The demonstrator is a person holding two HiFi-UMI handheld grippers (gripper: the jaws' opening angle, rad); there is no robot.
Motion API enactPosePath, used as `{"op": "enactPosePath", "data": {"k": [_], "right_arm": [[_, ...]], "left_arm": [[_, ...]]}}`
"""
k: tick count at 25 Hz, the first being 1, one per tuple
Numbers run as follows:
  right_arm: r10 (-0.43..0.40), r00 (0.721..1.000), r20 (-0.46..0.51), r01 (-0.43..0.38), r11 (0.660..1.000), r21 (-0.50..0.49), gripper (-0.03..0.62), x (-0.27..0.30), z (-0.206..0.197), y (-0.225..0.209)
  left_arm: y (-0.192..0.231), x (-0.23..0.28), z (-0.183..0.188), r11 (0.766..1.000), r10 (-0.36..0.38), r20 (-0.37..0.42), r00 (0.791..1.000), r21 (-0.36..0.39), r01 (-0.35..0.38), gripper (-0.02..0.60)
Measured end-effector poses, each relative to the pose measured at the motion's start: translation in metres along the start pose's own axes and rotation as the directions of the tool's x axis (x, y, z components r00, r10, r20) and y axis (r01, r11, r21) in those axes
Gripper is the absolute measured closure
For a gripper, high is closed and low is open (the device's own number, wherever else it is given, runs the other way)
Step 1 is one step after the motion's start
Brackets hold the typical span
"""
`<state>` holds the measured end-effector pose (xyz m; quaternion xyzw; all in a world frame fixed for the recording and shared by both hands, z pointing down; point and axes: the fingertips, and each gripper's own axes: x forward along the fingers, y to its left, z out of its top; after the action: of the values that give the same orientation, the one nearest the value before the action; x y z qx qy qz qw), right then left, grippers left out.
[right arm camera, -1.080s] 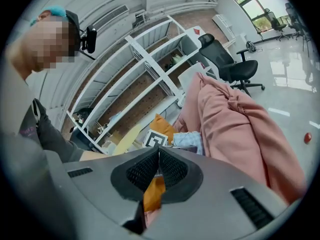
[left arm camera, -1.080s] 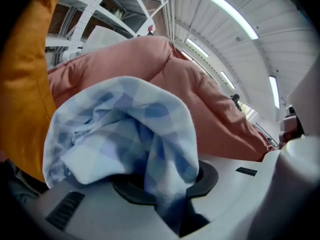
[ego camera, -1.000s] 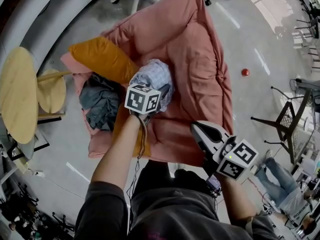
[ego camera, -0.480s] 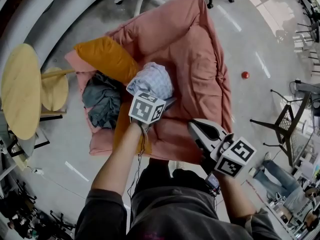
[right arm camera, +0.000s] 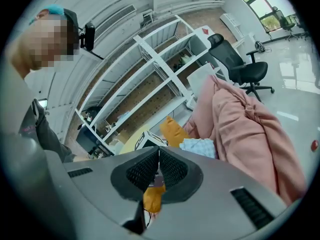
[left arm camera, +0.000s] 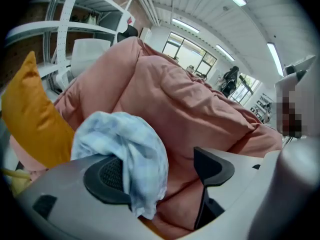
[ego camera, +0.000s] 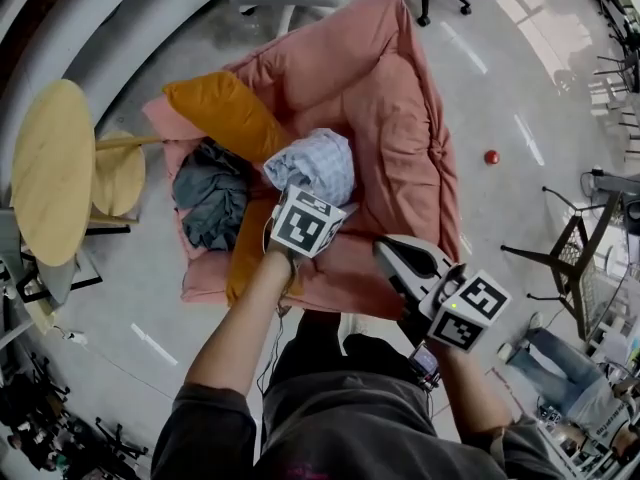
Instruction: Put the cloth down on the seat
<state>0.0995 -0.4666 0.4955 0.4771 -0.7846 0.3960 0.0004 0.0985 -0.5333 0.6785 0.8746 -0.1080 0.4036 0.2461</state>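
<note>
Where it sits bunched on the seat, the pale blue-and-white checked cloth (ego camera: 312, 163) is a soft rumpled mound. The fabric is thin, with folds rounded over the top and one loose end hanging down.

Seat: a puffy pink fabric seat (ego camera: 400, 118), deeply creased, its back rising behind. Contents, left to right:
- crumpled dark grey garment (ego camera: 210, 200) at the left edge
- mustard-orange cushion (ego camera: 225, 113) leaning beside and behind it
- the checked cloth near the middle, just beside the cushion's right end
- bare pink padding to the right

My left gripper (left arm camera: 160, 174): jaws spread wide, and they have just been opening. The cloth lies directly ahead of the tips. Its hanging fold drapes against my left-hand pad (left arm camera: 102, 176) and dangles into the gap. The other pad stands clear of it, with pink seat showing between. The pads are not pressing on the cloth.

My right gripper (right arm camera: 159, 170): out to the right, near the seat's front edge, jaws pressed together. In the head view the cloth is apart from it, up and to the left.
</note>
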Motion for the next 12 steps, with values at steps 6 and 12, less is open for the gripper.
{"op": "enactPosePath", "data": {"k": [6, 12], "right_arm": [[0.029, 1.0, 0.008, -0.029, 1.0, -0.006, 0.579, -0.001, 0.0, 0.009], [0.058, 0.998, 0.008, -0.057, 0.997, -0.051, 0.579, -0.005, 0.01, 0.025]], "left_arm": [[-0.005, -0.03, 0.026, 0.999, 0.041, 0.126, 0.991, 0.0, -0.041, 0.192], [-0.011, -0.057, 0.03, 0.998, 0.063, 0.167, 0.984, -0.025, -0.06, 0.225]]}}
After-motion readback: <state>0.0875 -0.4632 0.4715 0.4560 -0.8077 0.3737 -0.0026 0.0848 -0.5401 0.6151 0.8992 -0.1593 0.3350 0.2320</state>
